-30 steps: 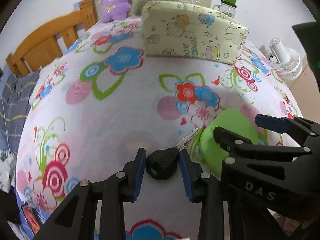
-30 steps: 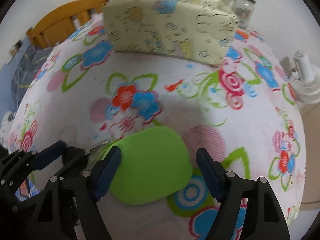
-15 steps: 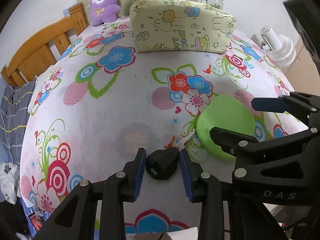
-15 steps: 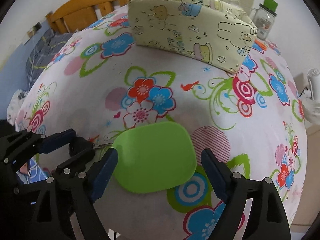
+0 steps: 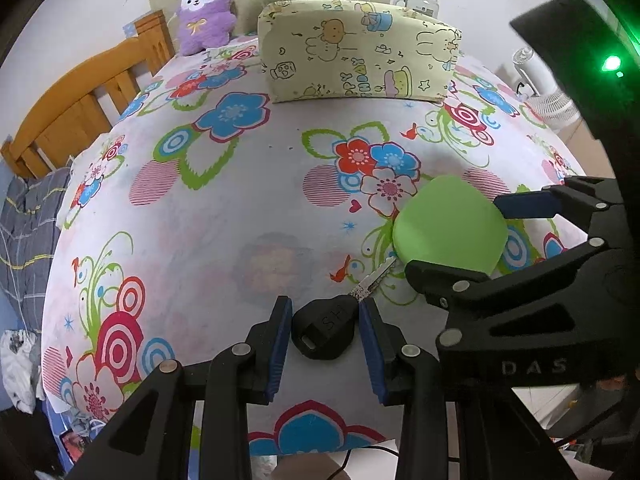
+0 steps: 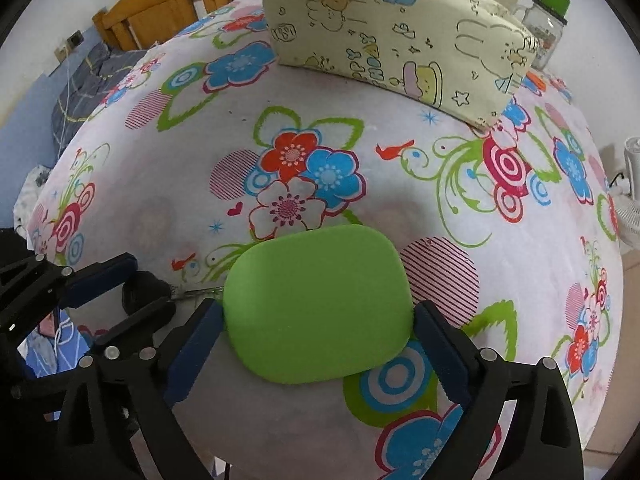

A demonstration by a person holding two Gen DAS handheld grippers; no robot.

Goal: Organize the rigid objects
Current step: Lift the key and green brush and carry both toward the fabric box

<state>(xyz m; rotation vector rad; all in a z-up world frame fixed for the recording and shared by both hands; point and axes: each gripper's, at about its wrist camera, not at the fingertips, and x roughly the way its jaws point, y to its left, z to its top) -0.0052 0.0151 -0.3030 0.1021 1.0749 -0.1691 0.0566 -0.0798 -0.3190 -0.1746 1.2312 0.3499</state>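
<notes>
Left gripper (image 5: 323, 326) is clamped on the chunky black plastic head of a key (image 5: 322, 332), metal blade poking out onto the flowery bedsheet (image 5: 224, 216); right gripper (image 6: 318, 330) has just been opening, blue pads wide around a smooth, rounded green case (image 6: 318, 306) lying flat on the sheet, closed, so contents are hidden; whether the pads touch its edges is hard to tell.

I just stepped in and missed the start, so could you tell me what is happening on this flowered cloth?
A person is working two handheld grippers over the flowered cloth. The left gripper is shut on the black head of a key, its metal blade pointing toward the green case. The right gripper straddles that case; its jaws have just been opening, and the case lies flat on the cloth between them. A cartoon-print pouch sits farther back.
</notes>
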